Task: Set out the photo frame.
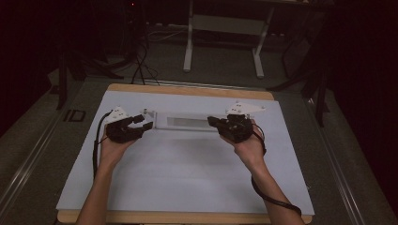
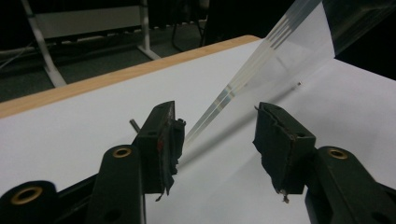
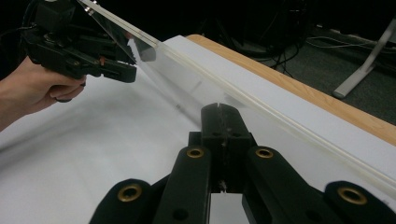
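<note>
Two grippers (image 1: 141,123) (image 1: 217,123), one clear bag (image 1: 180,121), one white sheet (image 1: 187,164).

Clear plastic bag (image 1: 182,121) — lifted, stretched flat

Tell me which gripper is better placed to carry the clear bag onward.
Right. The right gripper has its jaws shut on one end of the clear plastic bag, while the left gripper stands open, its pads apart from the bag's edge running between them, so it likely grips nothing.

The clear sheet (image 2: 261,60) runs past the picture's top edge.
</note>
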A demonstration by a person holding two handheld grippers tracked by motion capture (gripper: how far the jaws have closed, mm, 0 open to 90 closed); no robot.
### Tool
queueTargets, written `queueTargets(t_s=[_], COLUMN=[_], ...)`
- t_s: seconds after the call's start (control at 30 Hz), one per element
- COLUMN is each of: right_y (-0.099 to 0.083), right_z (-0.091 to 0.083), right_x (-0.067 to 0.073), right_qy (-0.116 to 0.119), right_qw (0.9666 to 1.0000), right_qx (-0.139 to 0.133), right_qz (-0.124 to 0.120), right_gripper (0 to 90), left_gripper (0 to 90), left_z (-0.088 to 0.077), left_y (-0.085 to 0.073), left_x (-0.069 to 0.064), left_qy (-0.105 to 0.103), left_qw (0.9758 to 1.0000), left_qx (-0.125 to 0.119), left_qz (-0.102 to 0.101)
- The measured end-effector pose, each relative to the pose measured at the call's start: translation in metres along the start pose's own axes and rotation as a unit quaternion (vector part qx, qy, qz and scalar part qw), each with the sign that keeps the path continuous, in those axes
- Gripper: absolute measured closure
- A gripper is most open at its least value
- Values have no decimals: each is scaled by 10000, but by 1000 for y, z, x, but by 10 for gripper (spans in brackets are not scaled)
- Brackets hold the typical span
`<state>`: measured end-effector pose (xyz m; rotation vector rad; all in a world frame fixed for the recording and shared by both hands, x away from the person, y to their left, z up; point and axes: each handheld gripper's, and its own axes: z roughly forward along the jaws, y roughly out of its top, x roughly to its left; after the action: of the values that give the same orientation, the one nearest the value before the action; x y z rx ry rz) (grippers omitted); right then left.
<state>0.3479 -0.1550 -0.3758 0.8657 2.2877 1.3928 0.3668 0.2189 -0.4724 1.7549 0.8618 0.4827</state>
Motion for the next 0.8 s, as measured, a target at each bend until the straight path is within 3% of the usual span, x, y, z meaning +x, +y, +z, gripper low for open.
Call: queueTargets(t_s=[0.17, 0.47, 0.57, 0.8], right_y=[1, 3, 3, -2], right_z=[0, 2, 2, -1], right_x=[-1, -3, -6, -13], right_qy=[0, -29, -116, -298], right_qw=[10000, 10000, 9999, 9995], right_qx=[0, 4, 15, 42], right_qz=[2, 9, 3, 33], right_gripper=[900, 900, 900, 900], left_gripper=[484, 483, 478, 484], left_z=[6, 15, 18, 19], left_y=[0, 5, 6, 8], left_x=[-4, -11, -13, -13], left_qy=[91, 177, 287, 332], left_qw=[9997, 9993, 9990, 9989], left_qx=[-200, -166, -188, -164], left_qz=[81, 271, 279, 273])
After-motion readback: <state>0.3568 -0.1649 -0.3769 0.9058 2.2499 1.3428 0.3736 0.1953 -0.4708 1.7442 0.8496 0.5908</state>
